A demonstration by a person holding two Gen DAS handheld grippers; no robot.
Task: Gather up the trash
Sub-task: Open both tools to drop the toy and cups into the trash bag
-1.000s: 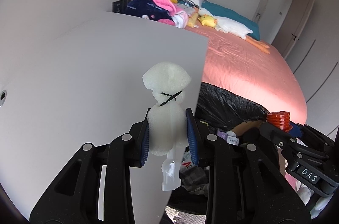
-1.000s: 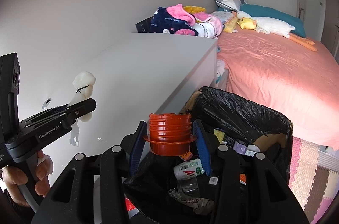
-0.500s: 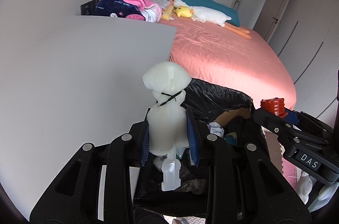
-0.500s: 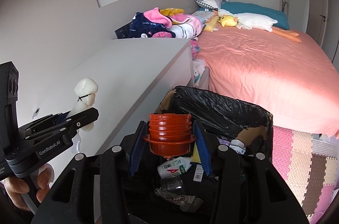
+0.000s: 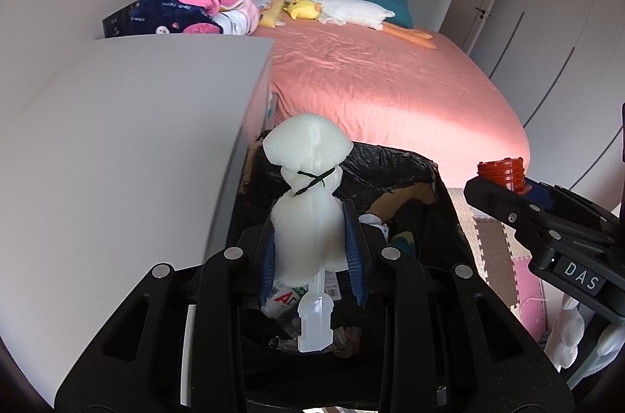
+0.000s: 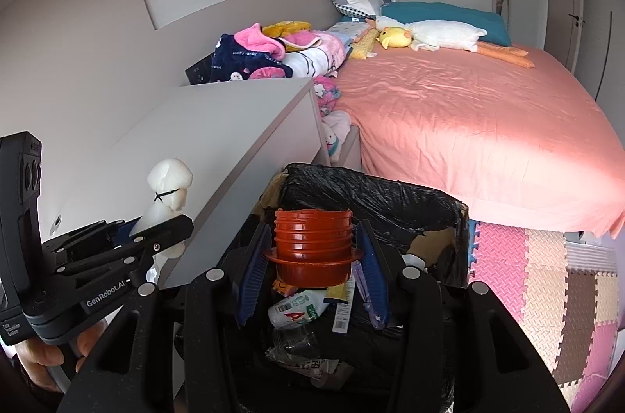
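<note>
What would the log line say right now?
left gripper: holds white foam piece | right gripper: holds red caps | both over trash bin

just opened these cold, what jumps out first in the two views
The white foam bundle tied with a black band, clamped in the left gripper, fills the middle of the left view. The red ribbed cap sits in the right gripper, right over a black-lined trash bin holding bottles and wrappers. Behind both spreads the pink bed with a white goose toy.

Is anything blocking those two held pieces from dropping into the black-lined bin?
Nothing visible does. The foam piece and orange cap hang above the open bin, which holds only loose trash lower down.
</note>
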